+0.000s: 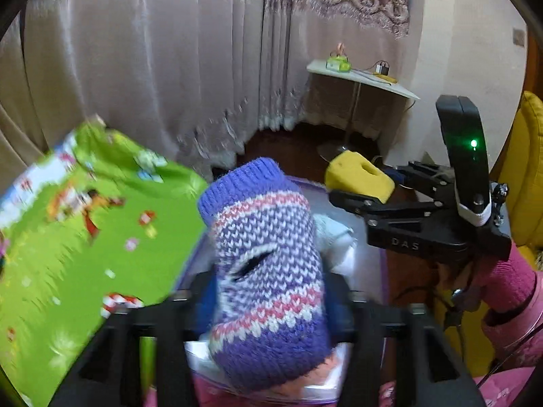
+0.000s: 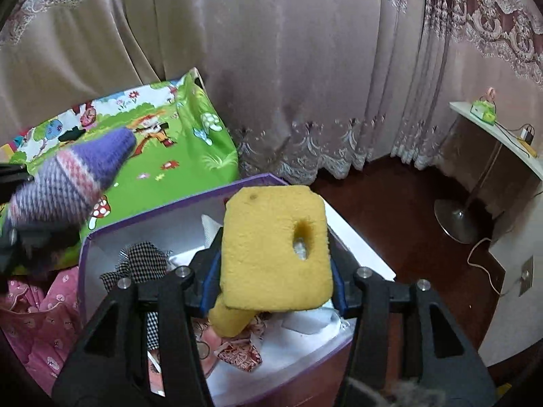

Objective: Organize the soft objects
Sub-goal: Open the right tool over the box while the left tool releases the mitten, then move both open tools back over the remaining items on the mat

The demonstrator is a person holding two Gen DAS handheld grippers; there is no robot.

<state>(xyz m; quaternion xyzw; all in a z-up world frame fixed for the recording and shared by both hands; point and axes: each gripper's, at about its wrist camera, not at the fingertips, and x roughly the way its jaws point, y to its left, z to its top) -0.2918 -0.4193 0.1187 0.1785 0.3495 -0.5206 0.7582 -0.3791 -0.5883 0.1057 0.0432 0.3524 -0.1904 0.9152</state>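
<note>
A purple knitted mitt (image 1: 268, 257) with pink and white stripes lies between the fingers of my left gripper (image 1: 271, 281), cuff pointing away. A thin dark gap shows beside one pad, so the jaws stand open around it. My right gripper (image 2: 275, 271) is shut on a yellow sponge (image 2: 271, 247) with a hole in it, its pads touching both sides. Both hang over a purple-rimmed white box (image 2: 163, 210) holding a checked cloth (image 2: 142, 261) and other fabrics. In the left wrist view, the sponge (image 1: 359, 176) and right gripper (image 1: 356, 200) appear to the right.
A green cartoon-print cushion (image 2: 163, 142) lies left of the box, with pink patterned fabric (image 2: 37, 315) below it. Curtains hang behind. A white side table (image 2: 492, 129) stands on the dark wood floor at right. A pink sleeve (image 1: 509, 281) and yellow upholstery (image 1: 529, 169) are at right.
</note>
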